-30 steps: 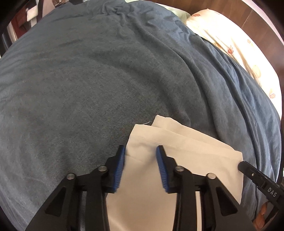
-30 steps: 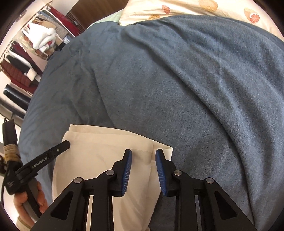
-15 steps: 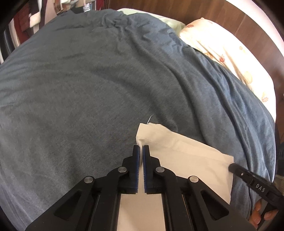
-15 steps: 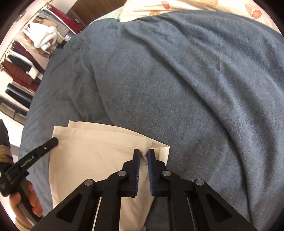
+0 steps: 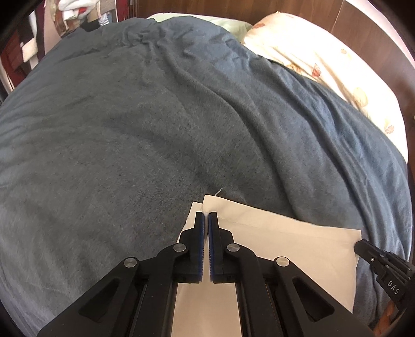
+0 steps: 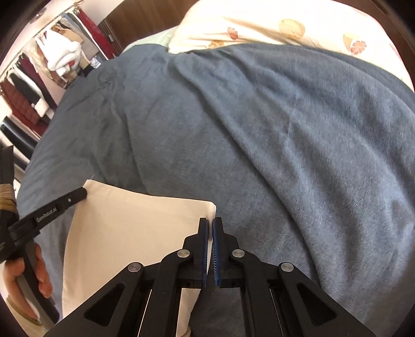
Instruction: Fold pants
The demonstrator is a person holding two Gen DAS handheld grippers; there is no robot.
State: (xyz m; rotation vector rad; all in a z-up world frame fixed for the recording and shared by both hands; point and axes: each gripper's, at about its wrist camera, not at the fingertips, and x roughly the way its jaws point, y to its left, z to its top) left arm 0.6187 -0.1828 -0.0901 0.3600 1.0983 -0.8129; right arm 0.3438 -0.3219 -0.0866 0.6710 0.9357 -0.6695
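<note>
Cream pants [image 5: 280, 241] lie on a blue-grey blanket [image 5: 155, 129] that covers a bed, at the near edge of both wrist views. The far hem edge of the cloth runs across between the two tools.

Left gripper [image 5: 206, 216]: jaws pressed together on the far left corner of the pants, a thin fold of cream cloth caught between the blue pads. A loose thread sticks up just beyond that corner. In the right wrist view the same tool [image 6: 77, 195] shows at the left, its black tip at the pants' far left corner, with a hand [image 6: 28, 274] wrapped around its handle.

Right gripper [image 6: 210, 222]: jaws pressed together on the far right corner of the pants [image 6: 135, 233], cloth edge pinched between the pads. In the left wrist view its tip [image 5: 359, 246] sits at the right corner of the cloth.

The pants look smooth and flat between the two grips.

Far side: a cream pillow [image 6: 285, 28] with a fruit print lies against a dark wooden headboard [image 5: 207, 7]. Far left: clothes [image 6: 33, 77] hang on a rail.
</note>
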